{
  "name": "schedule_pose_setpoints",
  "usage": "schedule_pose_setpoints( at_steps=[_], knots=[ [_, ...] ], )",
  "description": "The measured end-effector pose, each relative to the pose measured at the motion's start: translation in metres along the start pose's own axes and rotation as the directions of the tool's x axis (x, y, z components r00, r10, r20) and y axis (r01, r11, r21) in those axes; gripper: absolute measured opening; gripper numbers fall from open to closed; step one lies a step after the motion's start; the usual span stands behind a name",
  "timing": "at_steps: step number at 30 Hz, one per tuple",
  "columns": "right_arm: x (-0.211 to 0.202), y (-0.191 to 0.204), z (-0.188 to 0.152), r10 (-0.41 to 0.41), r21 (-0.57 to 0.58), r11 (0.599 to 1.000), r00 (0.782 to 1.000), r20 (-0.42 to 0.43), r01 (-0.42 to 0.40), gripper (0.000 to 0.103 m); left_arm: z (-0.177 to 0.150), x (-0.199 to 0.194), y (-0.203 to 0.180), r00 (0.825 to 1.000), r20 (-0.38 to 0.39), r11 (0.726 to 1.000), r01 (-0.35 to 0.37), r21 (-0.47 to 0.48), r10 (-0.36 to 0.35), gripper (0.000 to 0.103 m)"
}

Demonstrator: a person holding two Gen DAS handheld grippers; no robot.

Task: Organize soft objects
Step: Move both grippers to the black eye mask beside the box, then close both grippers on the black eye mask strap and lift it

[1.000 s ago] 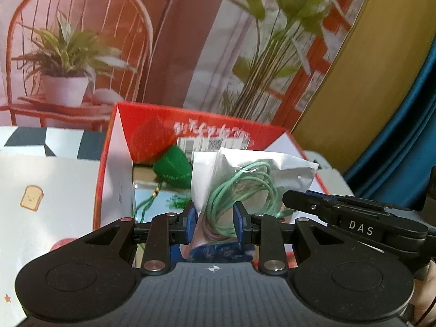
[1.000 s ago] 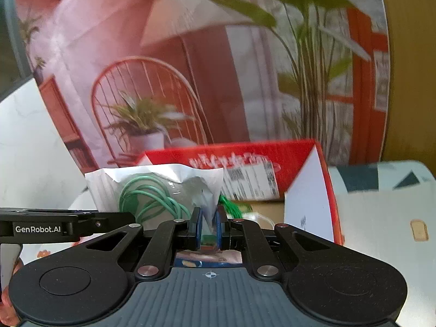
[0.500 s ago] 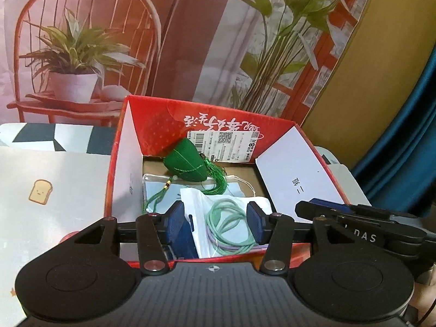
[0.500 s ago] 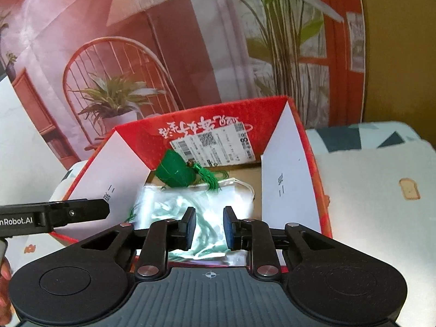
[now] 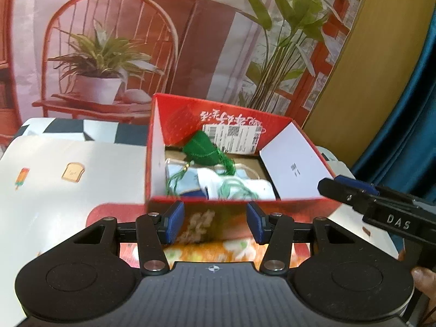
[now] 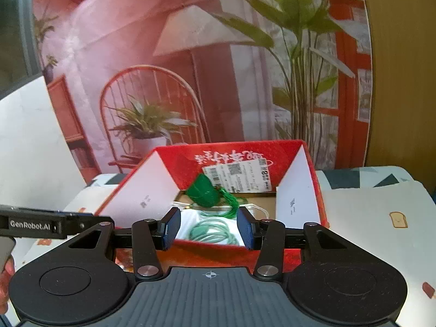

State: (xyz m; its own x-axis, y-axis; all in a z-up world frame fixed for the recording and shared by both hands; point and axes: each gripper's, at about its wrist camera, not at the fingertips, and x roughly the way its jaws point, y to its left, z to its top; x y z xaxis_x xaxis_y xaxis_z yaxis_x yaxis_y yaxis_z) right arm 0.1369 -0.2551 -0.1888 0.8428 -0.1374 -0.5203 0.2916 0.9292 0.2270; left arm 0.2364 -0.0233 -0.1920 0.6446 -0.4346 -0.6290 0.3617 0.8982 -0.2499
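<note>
A red cardboard box stands open on the table. Inside lie a clear bag with a coiled green cord and a green tasselled pouch. My left gripper is open and empty, just in front of the box's near wall. My right gripper is open and empty, at the box's near edge with the bag seen between its fingers. The right gripper's side also shows in the left wrist view.
A white tablecloth with toast and ice-lolly prints covers the table beside the box. A printed backdrop with a chair and plants stands behind. A blue curtain hangs at the right.
Both grippers held the bag with the green cord above the box, then opened. The bag now lies in the box, and both grippers have pulled back towards me.
</note>
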Motion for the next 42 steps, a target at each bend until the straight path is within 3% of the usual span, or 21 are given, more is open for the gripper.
schedule_pose_setpoints(
  at_steps=[10,18,29,34,42],
  knots=[
    [-0.025,0.025,-0.046,0.027,-0.058,0.998,0.998,-0.049,-0.03,0.051,-0.05,-0.024,0.004,0.999,-0.035,0.999,-0.024,-0.032,0.023,0.053],
    [-0.036,0.023,-0.084,-0.017,-0.083,0.997,0.994,-0.11,0.008,0.055,-0.08,-0.028,0.005,0.996,-0.08,0.997,-0.031,-0.077,0.024,0.053],
    [-0.061,-0.002,-0.113,-0.089,-0.033,0.996,0.991,-0.101,0.086,0.055,-0.102,-0.034,0.009,0.994,-0.109,0.99,-0.037,-0.135,0.022,0.054],
    [-0.055,-0.018,-0.124,-0.121,0.017,0.992,0.982,-0.148,0.125,0.056,-0.113,-0.025,0.01,0.988,-0.151,0.986,-0.037,-0.164,0.012,0.055],
    [-0.043,-0.025,-0.146,-0.11,0.049,0.991,0.971,-0.212,0.123,0.055,-0.12,-0.017,0.009,0.984,-0.177,0.986,-0.03,-0.161,0.001,0.054]
  ],
)
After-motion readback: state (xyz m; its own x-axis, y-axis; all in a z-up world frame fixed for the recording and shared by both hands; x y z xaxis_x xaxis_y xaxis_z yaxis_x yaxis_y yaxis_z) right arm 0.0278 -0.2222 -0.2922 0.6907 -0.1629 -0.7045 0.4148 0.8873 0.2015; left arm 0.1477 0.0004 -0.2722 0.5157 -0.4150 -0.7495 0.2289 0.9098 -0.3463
